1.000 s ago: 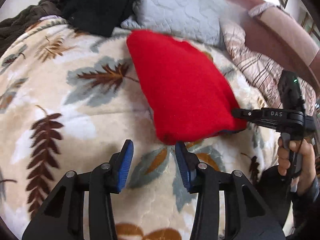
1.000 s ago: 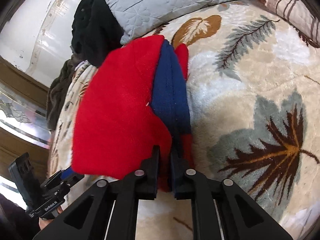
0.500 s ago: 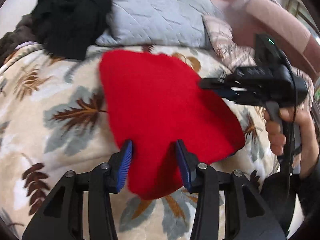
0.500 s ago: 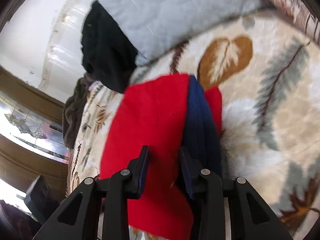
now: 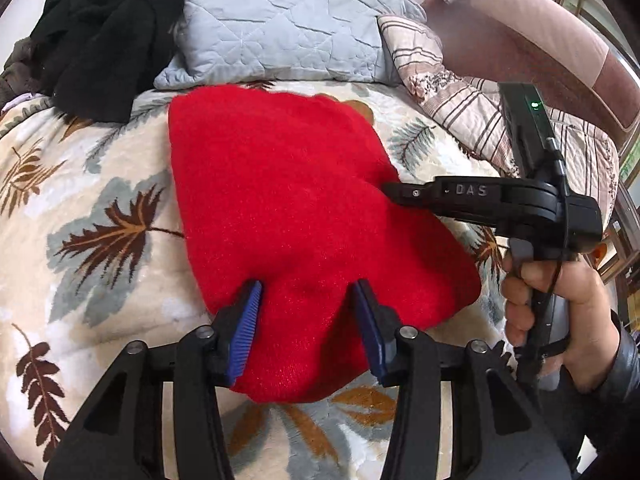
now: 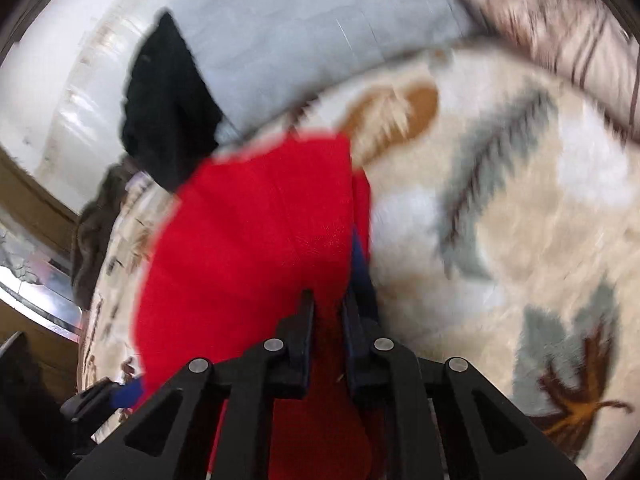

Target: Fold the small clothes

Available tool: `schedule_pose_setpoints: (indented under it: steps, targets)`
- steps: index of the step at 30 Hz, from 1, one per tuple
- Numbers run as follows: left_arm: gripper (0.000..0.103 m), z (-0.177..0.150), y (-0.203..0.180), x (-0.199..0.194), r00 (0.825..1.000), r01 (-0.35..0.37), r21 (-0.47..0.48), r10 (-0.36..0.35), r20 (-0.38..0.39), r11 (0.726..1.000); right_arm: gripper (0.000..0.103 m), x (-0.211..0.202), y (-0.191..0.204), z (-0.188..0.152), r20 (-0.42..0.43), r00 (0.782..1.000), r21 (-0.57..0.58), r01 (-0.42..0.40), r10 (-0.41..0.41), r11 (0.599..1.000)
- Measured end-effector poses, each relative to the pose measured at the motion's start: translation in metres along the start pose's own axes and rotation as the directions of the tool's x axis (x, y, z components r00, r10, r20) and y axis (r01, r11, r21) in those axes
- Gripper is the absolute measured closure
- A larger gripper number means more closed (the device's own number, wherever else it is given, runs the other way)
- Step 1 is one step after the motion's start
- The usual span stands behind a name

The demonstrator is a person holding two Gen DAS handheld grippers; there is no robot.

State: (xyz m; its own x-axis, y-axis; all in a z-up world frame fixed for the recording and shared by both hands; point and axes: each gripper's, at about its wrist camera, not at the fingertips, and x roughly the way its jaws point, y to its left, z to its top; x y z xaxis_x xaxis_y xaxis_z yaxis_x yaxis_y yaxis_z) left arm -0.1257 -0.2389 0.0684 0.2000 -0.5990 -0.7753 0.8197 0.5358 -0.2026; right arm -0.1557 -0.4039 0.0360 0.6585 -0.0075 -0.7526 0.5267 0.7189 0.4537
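The red garment (image 5: 296,216) is seen folded over at frame centre on the leaf-print blanket (image 5: 80,208), so the fold is judged largely made, with squaring left. The left gripper (image 5: 306,300) is held half open astride its near edge, nothing pinched. Only in the right wrist view are a blue layer (image 6: 360,264) and the right gripper (image 6: 326,312), closing with red cloth between its jaws, shown.

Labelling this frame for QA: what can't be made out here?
- Right wrist view: motion blur; whether the closing right tongs pinch the red garment is unclear.
- Left wrist view: red garment hides its blue part.
- Left wrist view: right tongs' tips buried in fabric.
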Motion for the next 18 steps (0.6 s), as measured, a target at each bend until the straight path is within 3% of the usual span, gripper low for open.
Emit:
schedule_pose_setpoints:
  steps: [2,5,6,9,12,15,18]
  targets:
    - [0.059,0.001,0.003,-0.003,1.0,0.003,-0.015,-0.003,0.008,1.0,0.087,-0.005,0.004,0.002,0.002,1.0,-0.025,-0.005,0.005,1.0]
    - [0.059,0.006,0.01,-0.021,0.997,0.044,-0.063,-0.04,0.063,0.997,0.066,-0.015,-0.001,0.004,0.009,1.0,0.014,-0.026,0.026,1.0]
    - [0.059,0.007,0.012,-0.027,0.995,0.047,-0.069,-0.041,0.087,0.997,0.065,-0.021,-0.002,0.006,0.026,0.999,0.023,-0.024,0.024,0.999]
    - [0.059,0.011,0.011,-0.04,0.99,0.05,-0.056,-0.042,0.135,0.997,0.065,-0.034,0.005,0.024,0.09,0.996,0.0,-0.001,0.001,1.0]
    - [0.059,0.012,0.007,-0.034,0.992,0.046,-0.033,-0.042,0.115,0.998,0.066,-0.026,0.018,0.05,0.102,0.993,-0.042,-0.05,0.055,0.998]
    - [0.059,0.009,0.006,-0.016,0.998,0.004,-0.009,-0.004,0.056,1.0,0.068,-0.003,0.036,0.067,0.064,0.995,-0.104,-0.074,0.081,0.992]
    - [0.059,0.003,0.014,0.0,1.0,-0.009,-0.038,0.009,-0.003,0.999,0.075,0.037,0.038,0.068,-0.035,0.999,-0.12,-0.024,0.02,0.993]
